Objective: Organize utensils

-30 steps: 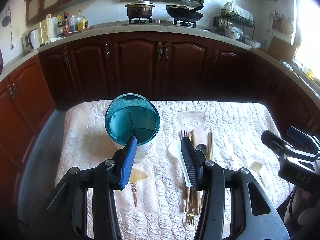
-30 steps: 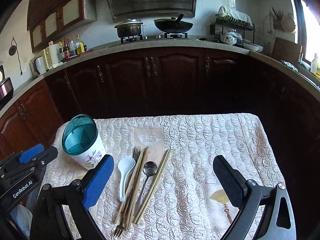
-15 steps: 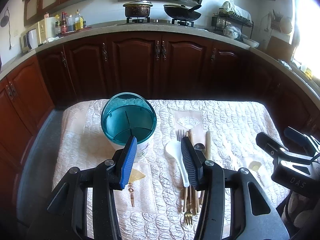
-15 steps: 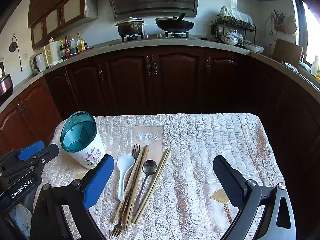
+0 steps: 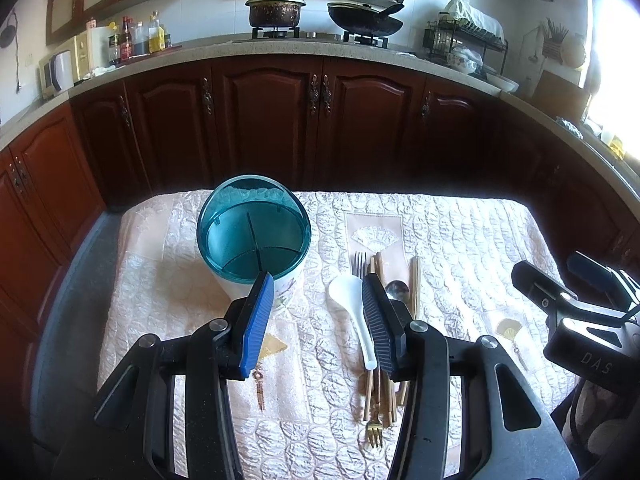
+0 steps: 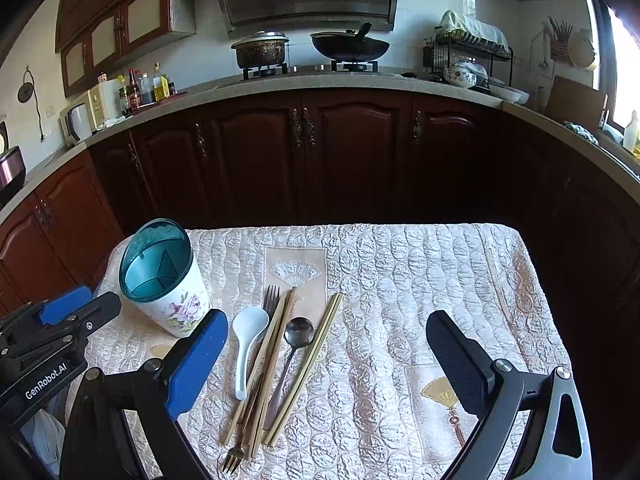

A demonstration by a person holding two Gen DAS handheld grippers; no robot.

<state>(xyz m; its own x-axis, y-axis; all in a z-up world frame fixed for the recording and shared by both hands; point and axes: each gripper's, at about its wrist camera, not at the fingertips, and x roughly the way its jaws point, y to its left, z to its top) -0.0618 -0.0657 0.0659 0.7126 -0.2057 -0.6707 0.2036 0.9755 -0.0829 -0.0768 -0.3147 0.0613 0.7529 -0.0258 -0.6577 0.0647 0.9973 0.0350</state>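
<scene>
While both grippers are being held above the near edge of the table (image 6: 460,264), nothing is being gripped by either one. The left gripper (image 5: 318,312) is being kept partly open, its ribbed blue and dark pads apart with only cloth between them; the right gripper (image 6: 326,356) is being held wide, its pads well apart over the quilted cover. That cover is being seen as a cream, puffy, stitched fabric with embroidered fan panels.

The utensils are being left in a loose bundle near the middle of the table: a glossy white plastic soup spoon (image 6: 246,336), a dark metal fork (image 6: 270,300) with tines pointing away, a second gold-coloured fork (image 6: 232,458) with tines toward the camera, a round-bowled steel spoon (image 6: 298,334), and slim pale wooden chopsticks (image 6: 308,364) lying lengthwise, some overlapping. Just left of them, a round holder (image 6: 176,304) is standing upright, white with printed flowers, topped by a translucent teal insert divided into compartments, all of which are appearing empty.
</scene>
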